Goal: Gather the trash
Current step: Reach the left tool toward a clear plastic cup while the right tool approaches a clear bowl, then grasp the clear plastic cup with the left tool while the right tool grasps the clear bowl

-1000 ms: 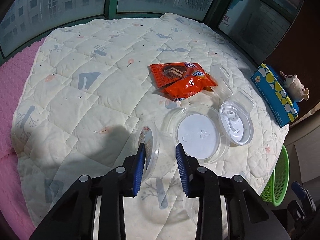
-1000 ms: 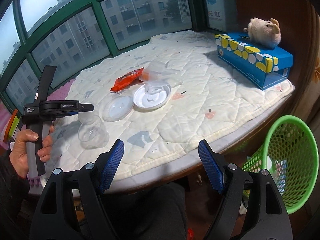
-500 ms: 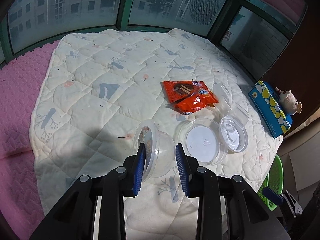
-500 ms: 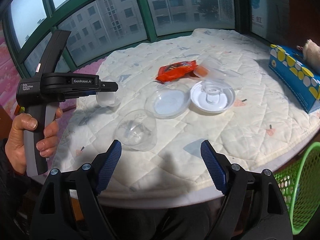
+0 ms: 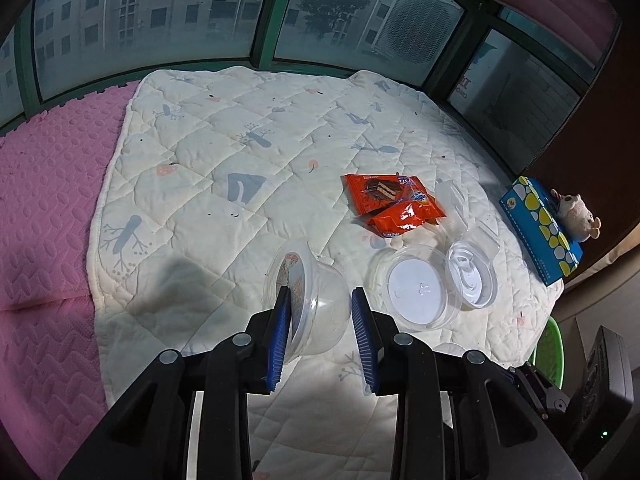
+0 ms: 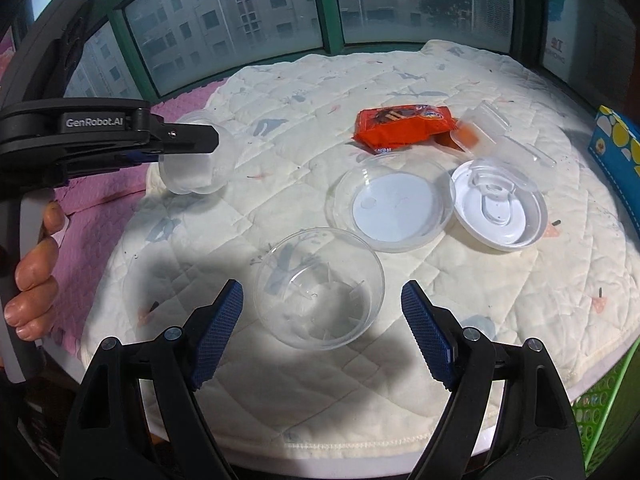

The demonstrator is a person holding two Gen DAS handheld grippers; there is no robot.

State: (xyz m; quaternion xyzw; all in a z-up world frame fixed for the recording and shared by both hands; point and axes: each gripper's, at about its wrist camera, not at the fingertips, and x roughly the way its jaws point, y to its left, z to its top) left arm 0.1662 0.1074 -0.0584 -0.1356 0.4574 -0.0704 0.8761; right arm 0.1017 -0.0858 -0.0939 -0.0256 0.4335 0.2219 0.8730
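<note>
Right wrist view: left hand-held gripper (image 6: 182, 148) level, clamping clear cup (image 6: 198, 160).

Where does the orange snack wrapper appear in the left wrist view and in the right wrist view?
Left wrist view: orange snack wrapper, right of centre, beyond the clear round lid.
Right wrist view: orange snack wrapper, upper centre, beyond the same lid.
Shared landmark: blue spotted box at the right edge.

Upper left of quilt (image 5: 208, 148) bare; right-centre crowded: wrappers (image 5: 394, 204), lids (image 5: 416, 290), clear bowl (image 6: 320, 288) at lower centre.
</note>
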